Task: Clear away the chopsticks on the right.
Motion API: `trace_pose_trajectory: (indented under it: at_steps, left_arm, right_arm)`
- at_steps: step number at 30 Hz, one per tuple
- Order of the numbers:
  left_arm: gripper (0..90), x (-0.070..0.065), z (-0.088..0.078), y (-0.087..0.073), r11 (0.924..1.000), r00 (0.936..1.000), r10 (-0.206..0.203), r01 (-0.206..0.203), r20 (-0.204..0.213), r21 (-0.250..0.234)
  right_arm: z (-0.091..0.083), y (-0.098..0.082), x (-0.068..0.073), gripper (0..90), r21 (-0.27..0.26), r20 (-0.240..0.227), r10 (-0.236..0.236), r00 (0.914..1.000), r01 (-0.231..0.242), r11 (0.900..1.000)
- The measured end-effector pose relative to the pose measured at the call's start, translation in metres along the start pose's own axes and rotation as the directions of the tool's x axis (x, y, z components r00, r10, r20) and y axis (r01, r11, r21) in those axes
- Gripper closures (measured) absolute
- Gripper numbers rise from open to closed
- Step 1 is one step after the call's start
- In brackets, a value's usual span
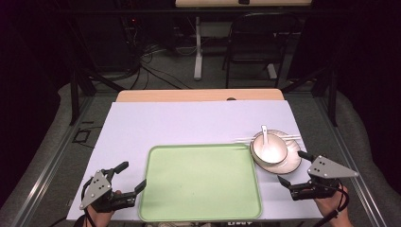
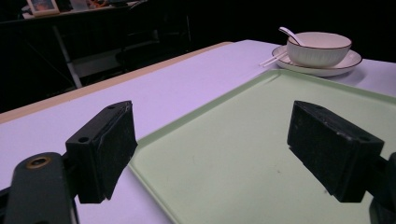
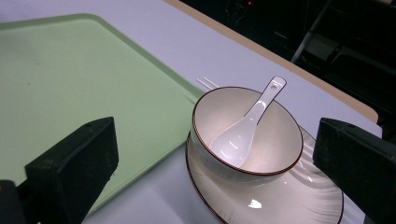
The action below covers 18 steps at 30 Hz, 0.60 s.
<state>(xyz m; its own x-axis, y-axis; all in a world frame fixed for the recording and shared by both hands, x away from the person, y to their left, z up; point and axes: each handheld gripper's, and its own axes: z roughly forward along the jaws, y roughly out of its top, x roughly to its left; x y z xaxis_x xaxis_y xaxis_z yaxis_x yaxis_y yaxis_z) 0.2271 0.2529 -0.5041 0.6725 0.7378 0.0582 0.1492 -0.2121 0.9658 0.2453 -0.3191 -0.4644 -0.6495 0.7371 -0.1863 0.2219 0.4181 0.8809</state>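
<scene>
Both grippers sit low in the high view, jaws spread and holding nothing: left gripper [image 1: 127, 177] at lower left, touching the green tray [image 1: 198, 208]; right gripper [image 1: 293, 168] at lower right, near the bowl [image 1: 268, 149] with 1 spoon [image 1: 265, 135] on its plate [image 1: 291, 163].

In the right gripper view, the thin white chopsticks [image 3: 207, 84] beyond the jaws mostly vanish behind the cream, brown-rimmed ceramic bowl [image 3: 261, 140]. The matching cream plate [image 3: 299, 200] under it is cut off by the bottom edge and partly hidden behind the right-hand jaw.
</scene>
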Motion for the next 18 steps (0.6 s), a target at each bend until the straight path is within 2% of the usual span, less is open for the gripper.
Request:
trace_pose_trajectory:
  at_steps: [6, 12, 13, 14, 15, 18]
  left_arm:
    - [15.4, 0.000, -0.001, 0.000, 1.0000, 1.0000, -0.002, 0.002, -0.002, 0.000]
    - [15.4, 0.000, -0.001, 0.000, 1.0000, 1.0000, -0.001, 0.001, -0.003, -0.001]
    - [15.4, 0.000, -0.001, 0.000, 1.0000, 1.0000, -0.001, 0.001, -0.003, 0.000]
    - [15.4, 0.000, -0.001, 0.000, 1.0000, 1.0000, -0.001, 0.001, -0.003, 0.000]
    - [15.4, 0.000, -0.001, 0.000, 1.0000, 1.0000, -0.002, 0.002, -0.003, 0.001]
    - [15.4, 0.000, -0.001, 0.000, 1.0000, 1.0000, -0.001, 0.001, -0.002, -0.001]
  right_arm:
    - [0.007, 0.020, -0.019, 0.0, 0.059, 0.002, 0.009, 1.0000, -0.009, 0.998]
    - [0.016, 0.033, -0.034, 0.0, 0.080, -0.001, 0.013, 0.9999, -0.013, 0.997]
    - [0.021, 0.037, -0.042, 0.0, 0.097, -0.017, 0.015, 0.9997, -0.013, 0.995]
    - [0.021, 0.037, -0.042, 0.0, 0.097, -0.017, 0.015, 0.9997, -0.013, 0.995]
    - [0.027, 0.041, -0.049, 0.0, 0.135, -0.026, 0.022, 0.9994, -0.018, 0.991]
    - [0.032, 0.044, -0.054, 0.0, 0.159, -0.022, 0.021, 0.9995, -0.017, 0.987]
